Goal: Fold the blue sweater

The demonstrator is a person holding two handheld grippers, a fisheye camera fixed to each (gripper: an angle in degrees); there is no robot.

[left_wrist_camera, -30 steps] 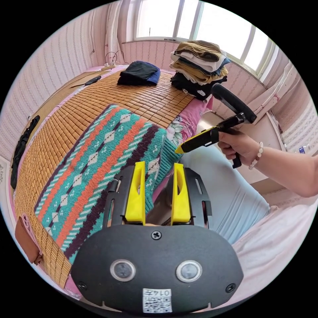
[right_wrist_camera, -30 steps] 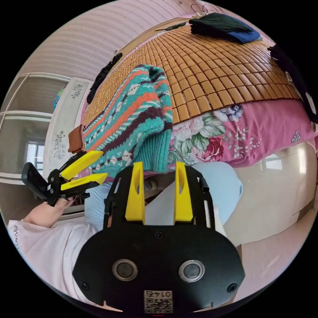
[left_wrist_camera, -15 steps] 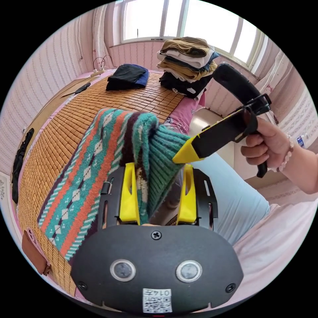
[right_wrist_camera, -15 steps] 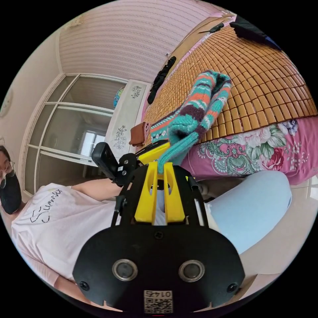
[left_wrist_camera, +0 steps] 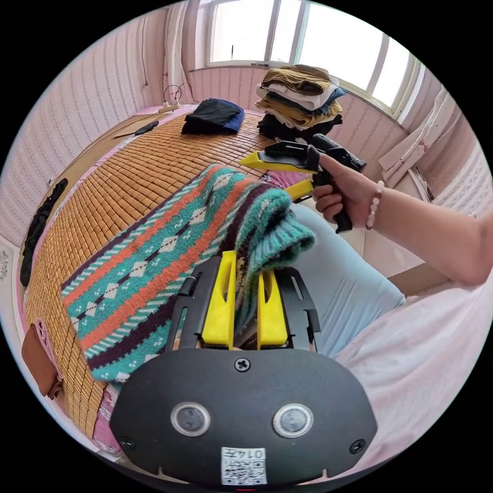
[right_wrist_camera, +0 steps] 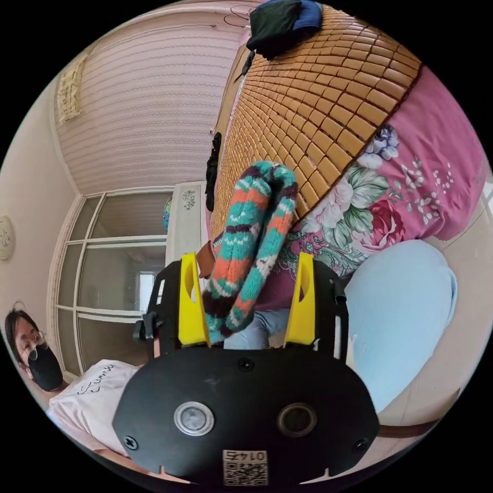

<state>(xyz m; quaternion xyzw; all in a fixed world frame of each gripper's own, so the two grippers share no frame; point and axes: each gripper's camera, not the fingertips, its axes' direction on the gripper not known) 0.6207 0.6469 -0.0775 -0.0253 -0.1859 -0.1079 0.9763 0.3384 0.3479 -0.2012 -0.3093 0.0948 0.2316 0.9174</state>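
left gripper [left_wrist_camera: 245, 287] — fingers clamp sweater [left_wrist_camera: 169, 251] cuff | right gripper [right_wrist_camera: 246, 298] — fingers wide (sweater between)

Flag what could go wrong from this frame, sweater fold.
1. Only the left tool pinches the sweater, at its ribbed hem. The right tool is open and apart from it, so a one-point lift may twist the knit.
2. The lifted end hangs past the bamboo mat over the person's knee; a slipped grip could drop it off the bed.
3. A brown pouch sits beside the sweater's far end; dragging might snag it.
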